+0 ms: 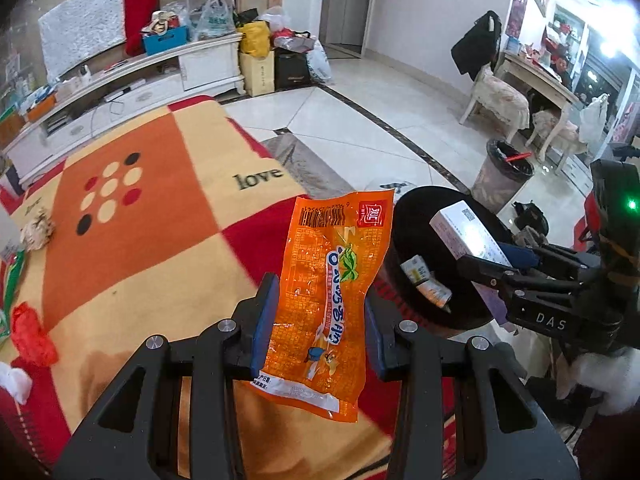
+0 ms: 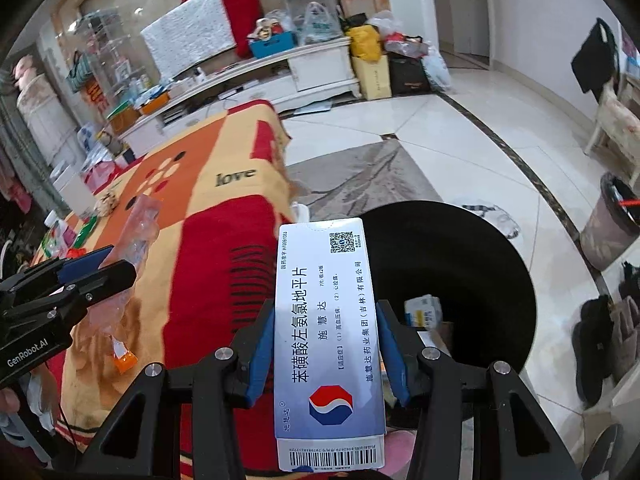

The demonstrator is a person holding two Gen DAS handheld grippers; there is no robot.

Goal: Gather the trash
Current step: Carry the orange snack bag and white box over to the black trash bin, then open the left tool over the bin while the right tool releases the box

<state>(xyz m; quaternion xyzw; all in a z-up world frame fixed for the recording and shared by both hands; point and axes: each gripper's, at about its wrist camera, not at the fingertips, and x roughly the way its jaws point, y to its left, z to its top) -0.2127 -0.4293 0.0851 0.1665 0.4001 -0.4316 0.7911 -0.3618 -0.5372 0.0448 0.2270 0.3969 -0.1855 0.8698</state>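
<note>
My left gripper (image 1: 318, 312) is shut on an orange snack wrapper (image 1: 332, 292), held upright above the blanket's right edge; the wrapper also shows in the right wrist view (image 2: 132, 256). My right gripper (image 2: 324, 336) is shut on a white and blue medicine box (image 2: 326, 336), held over the rim of the black bin (image 2: 500, 264). The bin (image 1: 404, 216) stands on the floor beside the blanket and holds small boxes (image 1: 426, 280). In the left wrist view the right gripper (image 1: 500, 268) with the box (image 1: 468, 236) is over the bin.
A checked orange, red and cream blanket (image 1: 152, 216) carries crumpled paper (image 1: 38, 228), a red scrap (image 1: 30, 334) and a white scrap (image 1: 12, 380) at its left. A second lined bin (image 1: 502, 178) stands on the tiled floor. A TV cabinet (image 1: 132, 84) lies behind.
</note>
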